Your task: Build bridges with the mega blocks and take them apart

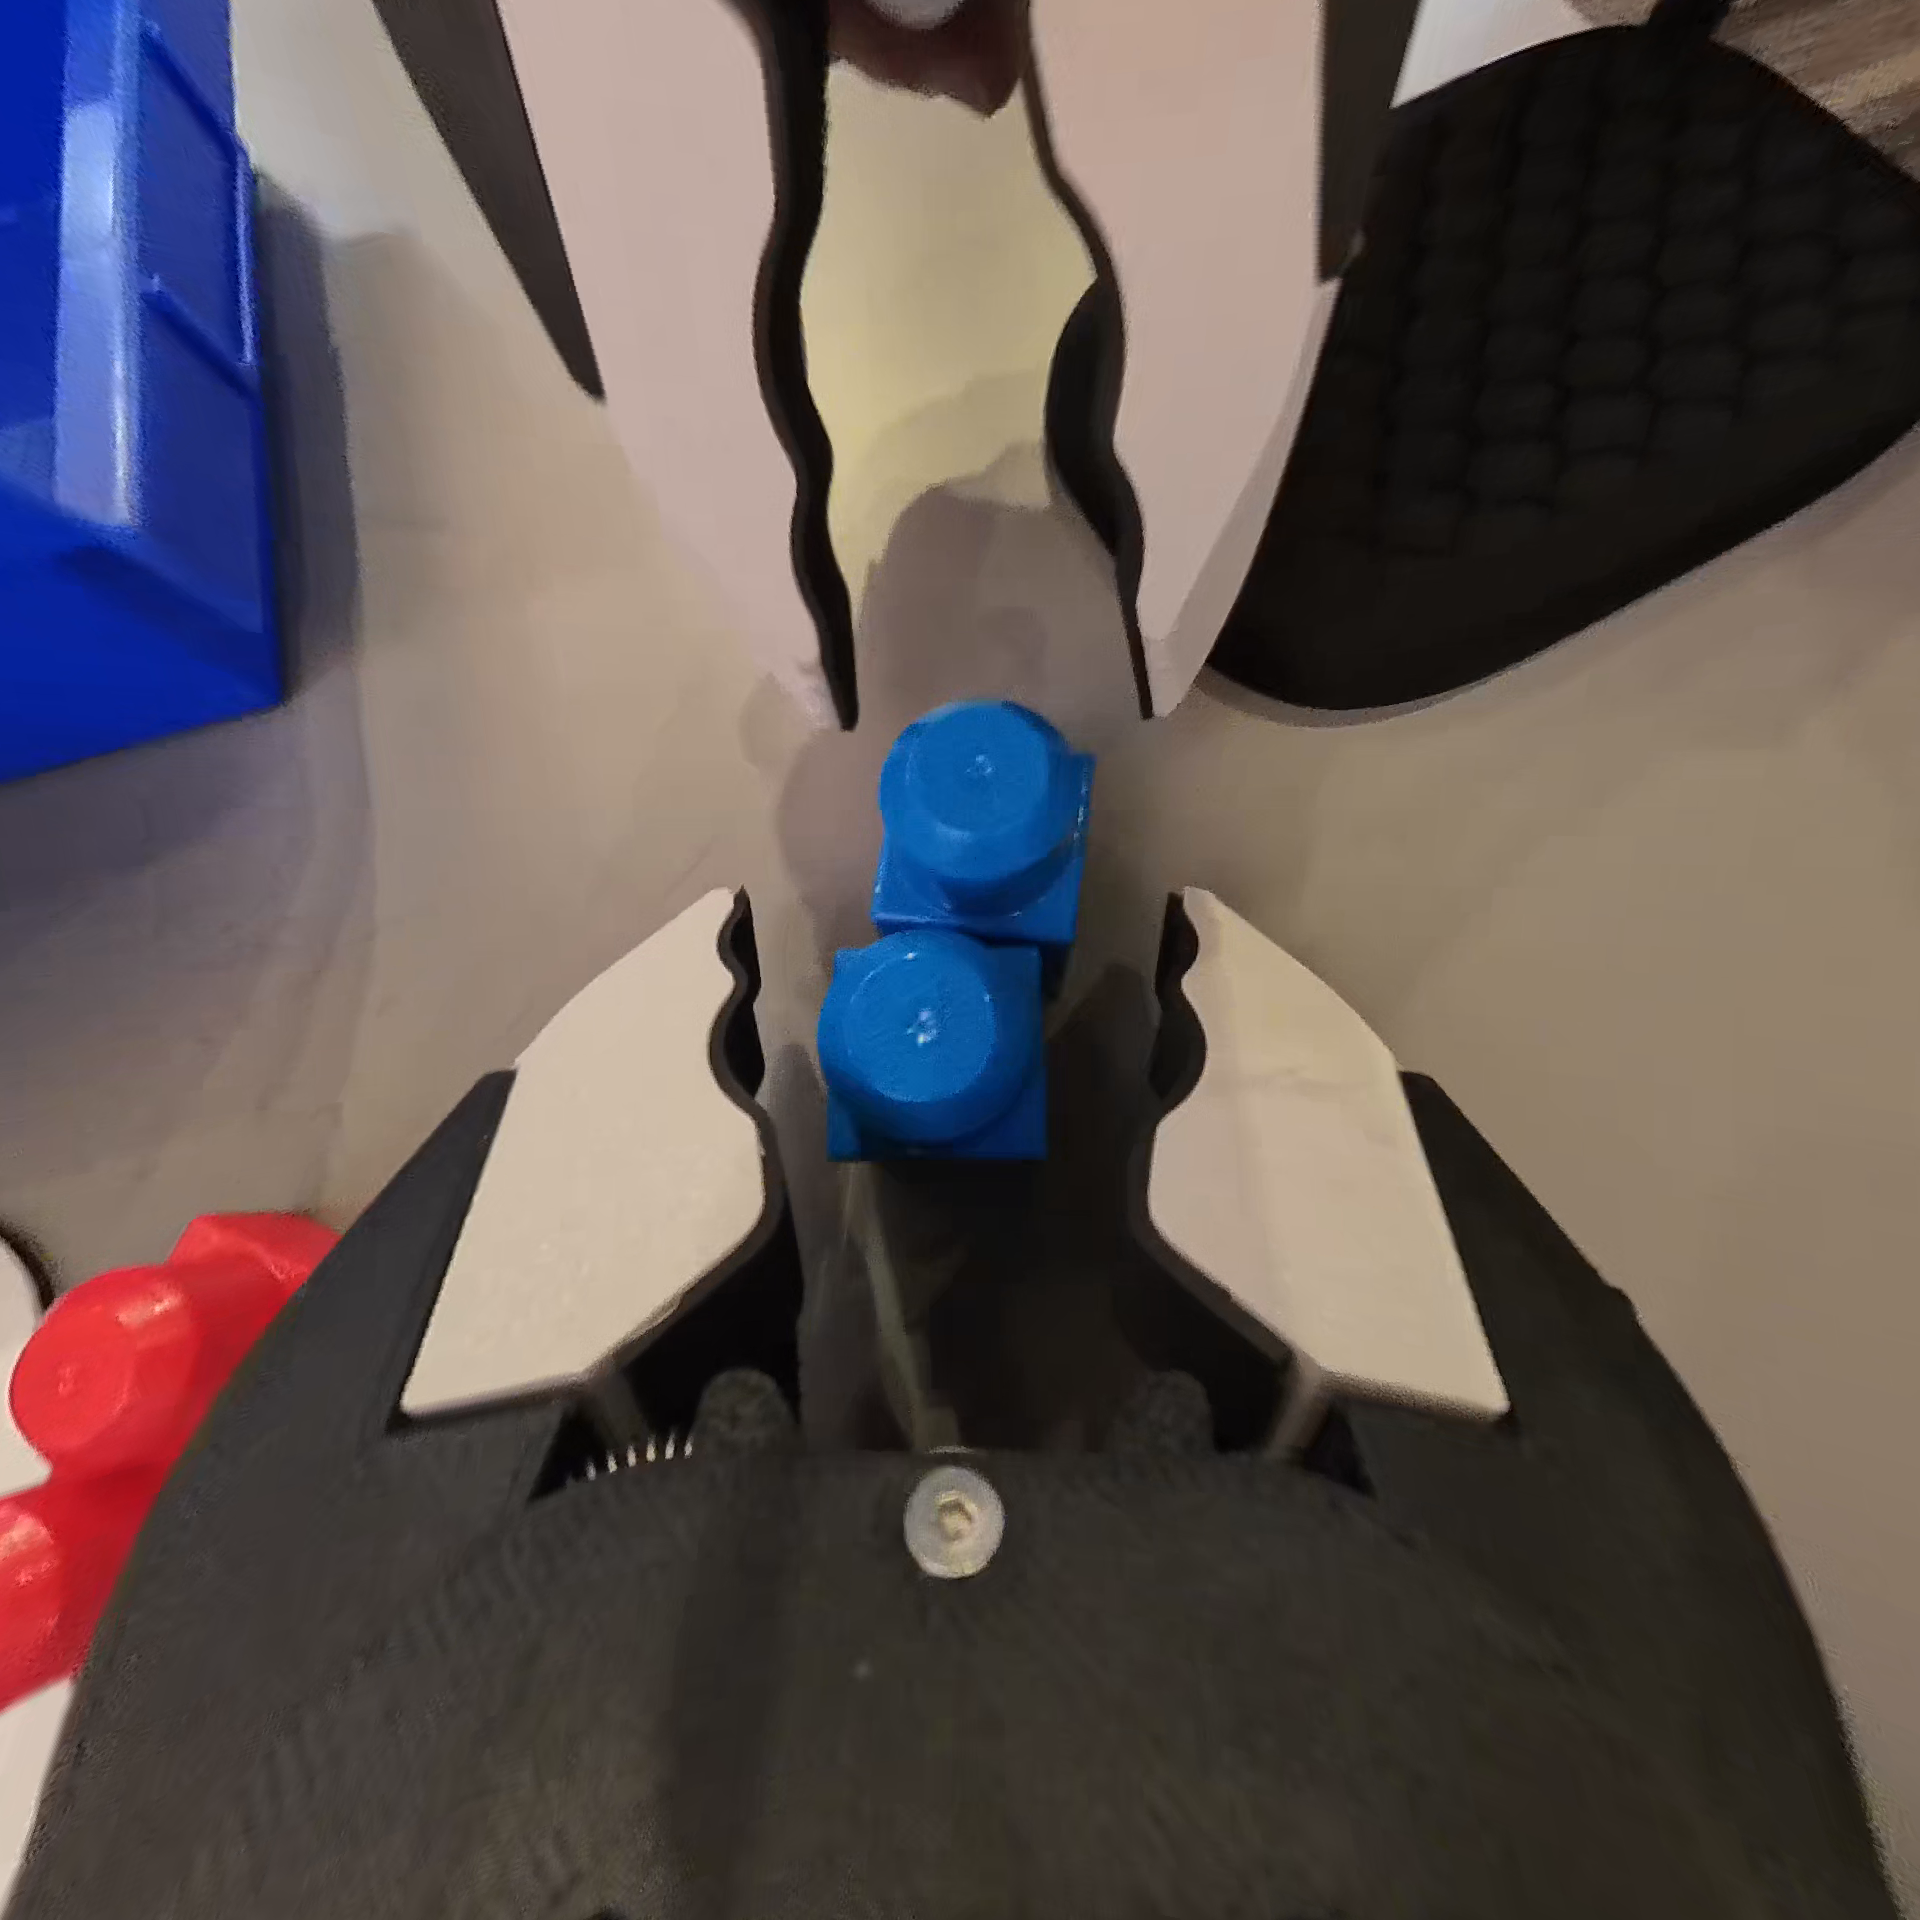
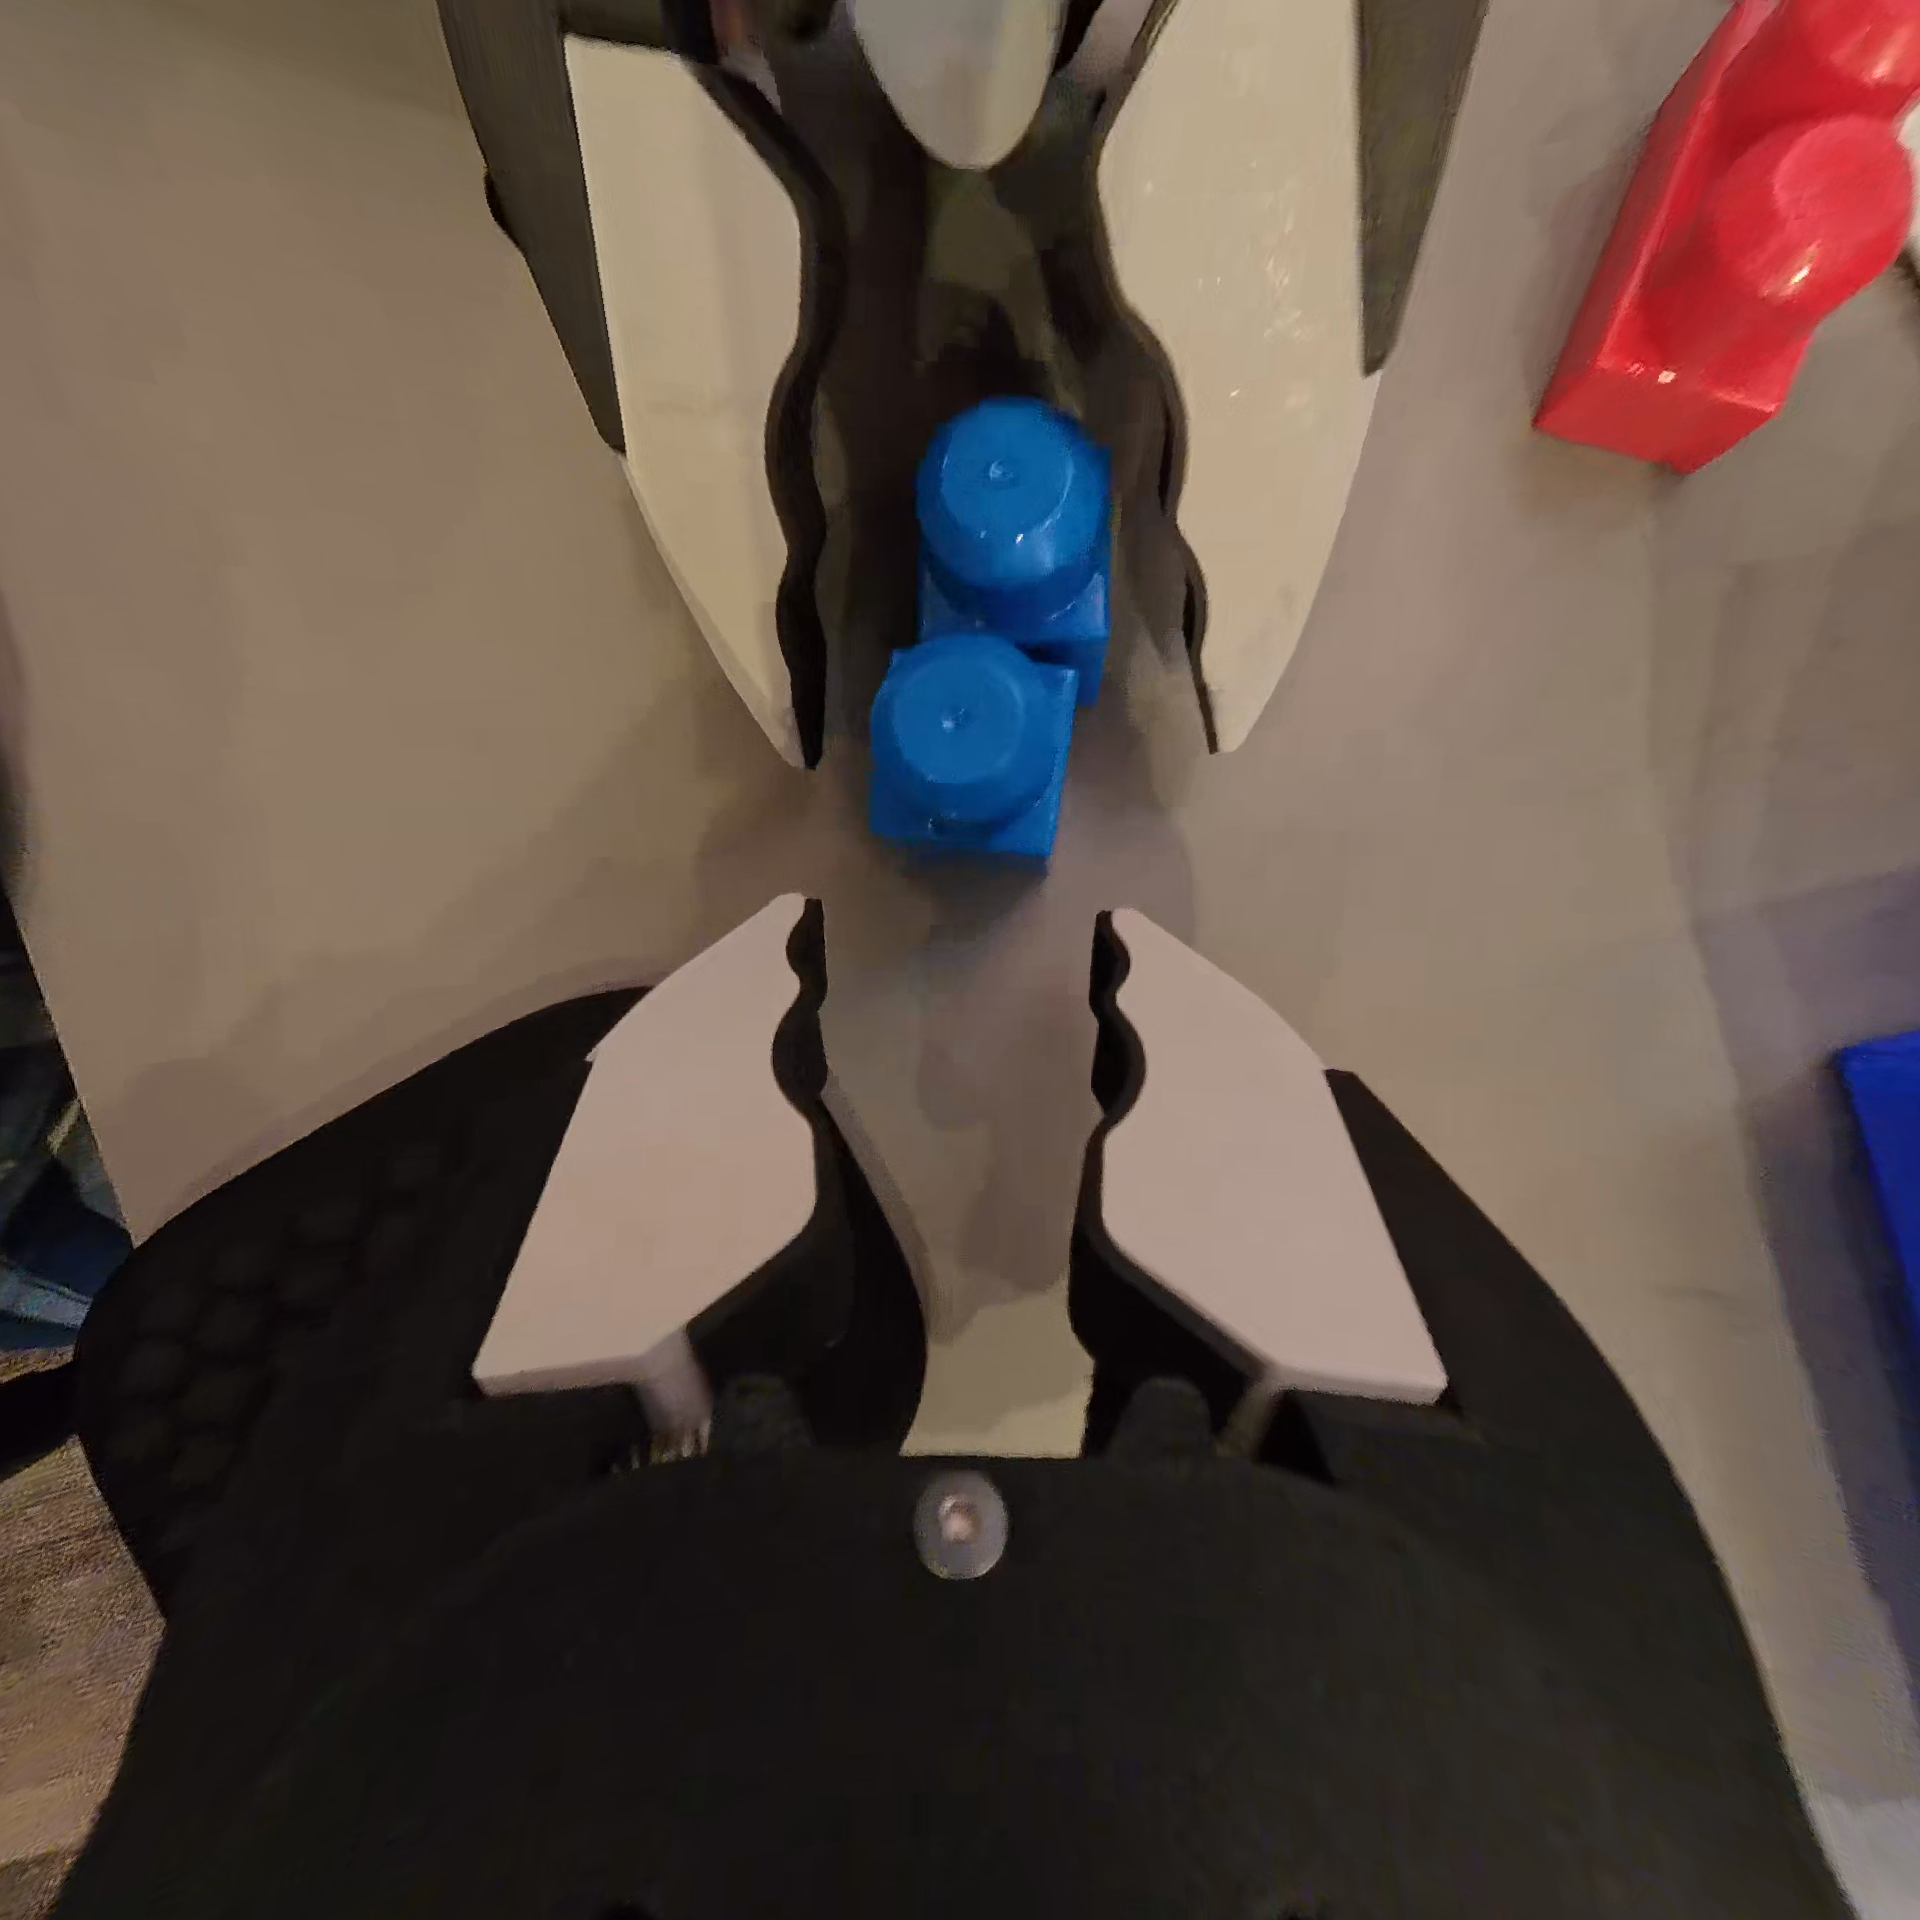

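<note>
No brand, label or writing can be read on anything here. Two small blue blocks (image 1: 951, 951) sit touching on the pale table (image 1: 1558, 987), between the two grippers that face each other. The left gripper (image 1: 956, 904) stands wide open around the nearer block without touching it, and the right gripper (image 2: 956, 914) is open just short of them, holding nothing. A red block (image 2: 1756, 260) lies well apart.

A smooth, pale cream counter (image 2: 312, 623) fills both views, lit softly with blurred grey shadows pooling at its middle. Past the counter's left edge in the right wrist view lies a strip of grey-brown wood-grain floor (image 2: 62, 1538), dim and out of focus.
</note>
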Action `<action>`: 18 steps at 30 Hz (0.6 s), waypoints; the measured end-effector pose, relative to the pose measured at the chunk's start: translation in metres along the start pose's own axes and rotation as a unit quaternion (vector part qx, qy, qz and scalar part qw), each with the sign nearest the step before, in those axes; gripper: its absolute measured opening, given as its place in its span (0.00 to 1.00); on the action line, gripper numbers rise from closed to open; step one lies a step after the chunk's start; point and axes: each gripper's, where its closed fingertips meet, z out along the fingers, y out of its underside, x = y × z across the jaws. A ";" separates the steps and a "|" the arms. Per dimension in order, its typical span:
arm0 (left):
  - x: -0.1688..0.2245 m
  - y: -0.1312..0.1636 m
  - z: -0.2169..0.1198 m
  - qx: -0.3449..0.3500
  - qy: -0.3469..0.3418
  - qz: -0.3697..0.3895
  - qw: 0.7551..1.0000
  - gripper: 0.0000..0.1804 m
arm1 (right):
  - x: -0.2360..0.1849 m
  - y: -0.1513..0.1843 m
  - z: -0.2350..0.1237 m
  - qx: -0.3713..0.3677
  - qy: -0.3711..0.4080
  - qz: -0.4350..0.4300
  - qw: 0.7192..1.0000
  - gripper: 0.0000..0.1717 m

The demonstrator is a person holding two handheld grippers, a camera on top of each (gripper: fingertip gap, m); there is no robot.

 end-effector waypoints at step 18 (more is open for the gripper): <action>0.006 0.009 0.012 -0.042 0.034 0.008 0.999 0.30 | -0.003 -0.018 0.022 0.067 0.019 0.026 0.997 0.12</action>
